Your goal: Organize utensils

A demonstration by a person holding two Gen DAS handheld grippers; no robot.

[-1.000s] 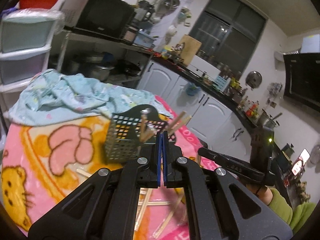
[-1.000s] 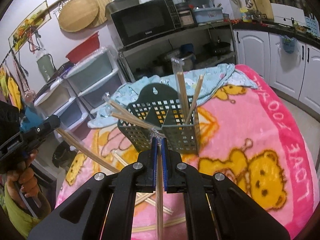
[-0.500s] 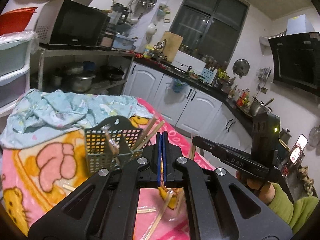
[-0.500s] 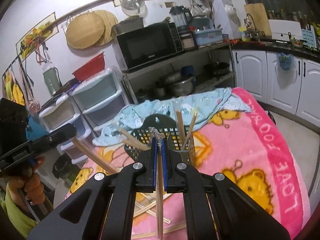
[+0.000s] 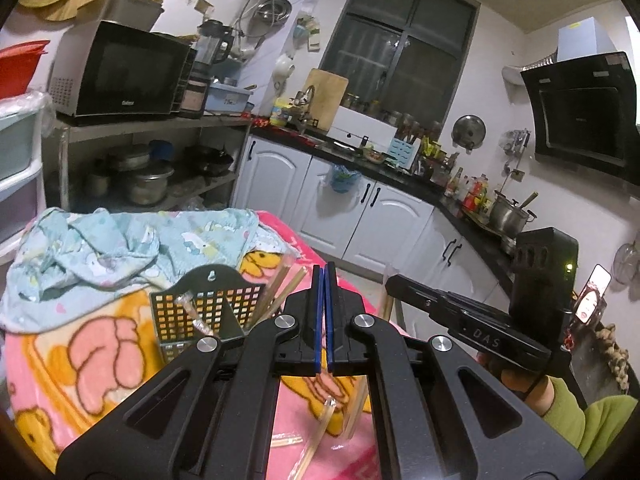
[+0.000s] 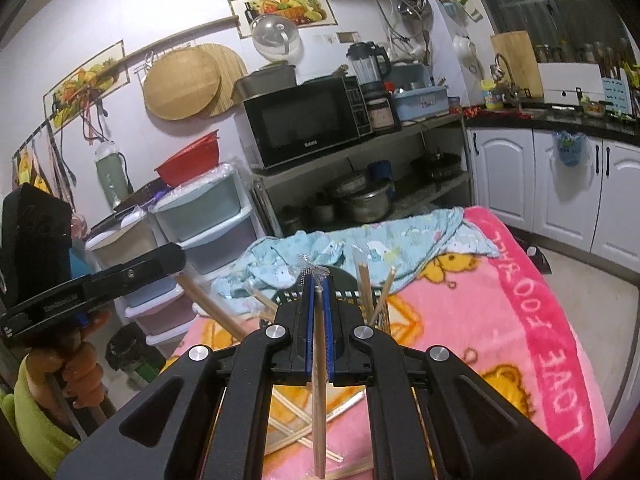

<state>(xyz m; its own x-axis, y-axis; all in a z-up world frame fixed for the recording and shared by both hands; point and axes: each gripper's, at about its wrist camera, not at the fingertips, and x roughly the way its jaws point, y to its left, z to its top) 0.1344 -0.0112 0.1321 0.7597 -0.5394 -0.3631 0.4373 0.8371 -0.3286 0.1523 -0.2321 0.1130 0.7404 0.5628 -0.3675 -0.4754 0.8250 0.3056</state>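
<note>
A black mesh utensil basket [image 5: 208,300] stands on the pink blanket [image 5: 100,360] with several wooden chopsticks [image 5: 280,288] leaning in it. My left gripper [image 5: 324,272] is shut. The right wrist view shows it [image 6: 176,258] pinching a chopstick [image 6: 212,308] that slants down toward the basket [image 6: 352,280]. My right gripper [image 6: 318,280] is shut on a plastic-wrapped chopstick [image 6: 319,380] that hangs straight down between its pads. In the left wrist view it [image 5: 394,280] hovers right of the basket. Loose chopsticks [image 6: 296,428] lie crossed on the blanket below both grippers.
A crumpled light-blue cloth [image 5: 120,248] lies just behind the basket. Plastic drawers [image 6: 208,216] and a shelf with a microwave [image 6: 300,128] stand beyond the table's far edge. White cabinets [image 5: 380,216] line the right. A person's hand in a green sleeve [image 5: 560,408] holds the right gripper.
Both grippers have risen with their chopsticks, so the basket now sits lower and partly hidden in both views. The left gripper has rolled toward level.
</note>
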